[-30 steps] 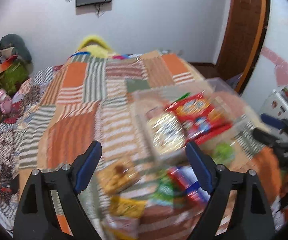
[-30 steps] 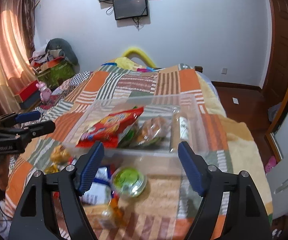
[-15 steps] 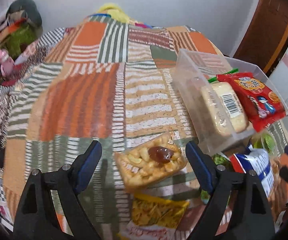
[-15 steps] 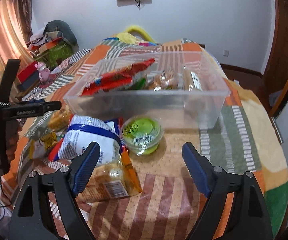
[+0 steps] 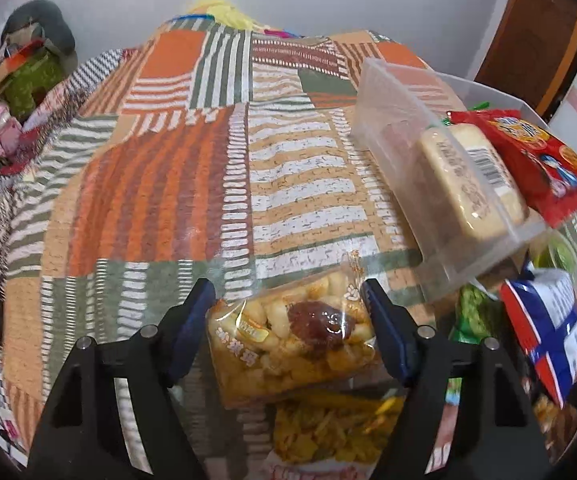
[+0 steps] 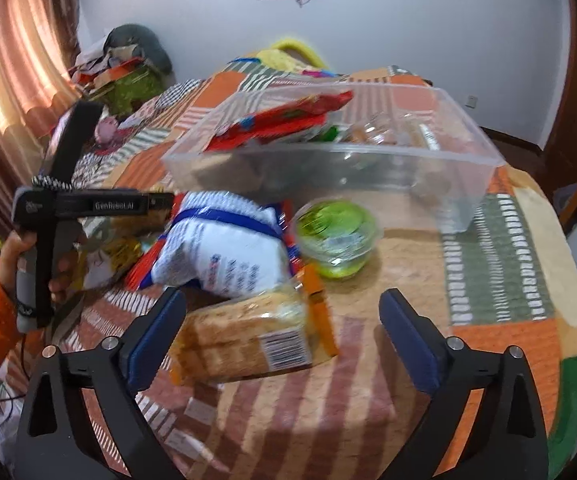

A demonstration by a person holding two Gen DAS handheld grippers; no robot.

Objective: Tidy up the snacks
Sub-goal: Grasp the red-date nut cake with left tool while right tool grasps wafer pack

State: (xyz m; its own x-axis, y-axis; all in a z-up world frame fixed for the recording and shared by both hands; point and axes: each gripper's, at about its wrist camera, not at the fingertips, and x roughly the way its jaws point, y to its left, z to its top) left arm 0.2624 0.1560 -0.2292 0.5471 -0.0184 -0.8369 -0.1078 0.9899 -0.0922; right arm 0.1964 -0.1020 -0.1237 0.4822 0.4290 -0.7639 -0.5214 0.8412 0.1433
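We see one clear bin [image 6: 428, 160] at twelve o'clock from our right gripper [image 6: 282, 340], holding at least three packets, the red one [image 6: 280, 120] overhanging its rim. Loose on the quilt [image 5: 160, 200]: one white-and-blue bag [image 6: 224, 252], one cracker pack [image 6: 244, 340], one green cup [image 6: 336, 236], one yellow chip bag [image 5: 336, 428].

Our left gripper [image 5: 288, 328] pinches one peanut brittle pack [image 5: 292, 344] by its crinkly edges; we judge it could slip. Our right fingers stand wide apart, empty, and could knock the cup.
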